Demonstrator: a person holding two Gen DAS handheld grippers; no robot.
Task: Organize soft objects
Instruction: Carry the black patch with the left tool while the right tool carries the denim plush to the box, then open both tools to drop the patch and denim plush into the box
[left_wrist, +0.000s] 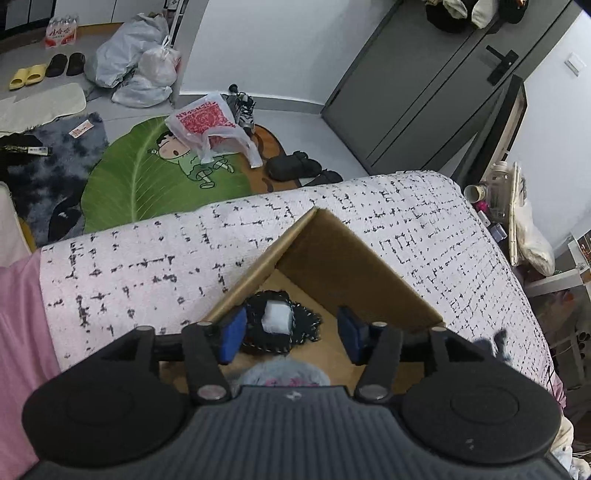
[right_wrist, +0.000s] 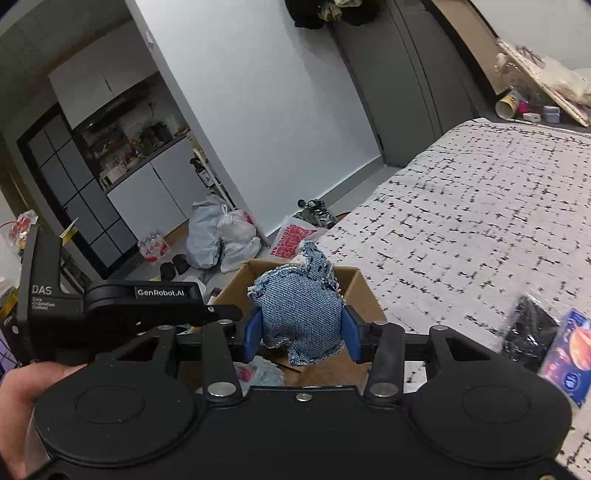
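An open cardboard box sits on a white bed with black marks. Inside it lie a black knitted item with a white tag and a grey-blue fuzzy item. My left gripper is open and empty above the box, its blue pads either side of the black item. My right gripper is shut on a blue denim soft toy and holds it above the same box. The fuzzy item shows below it. The left gripper's body is at the left.
A black packet and a blue printed pack lie on the bed at the right. The floor beyond holds a green leaf rug, plastic bags, shoes and slippers. Bedside clutter stands at the right.
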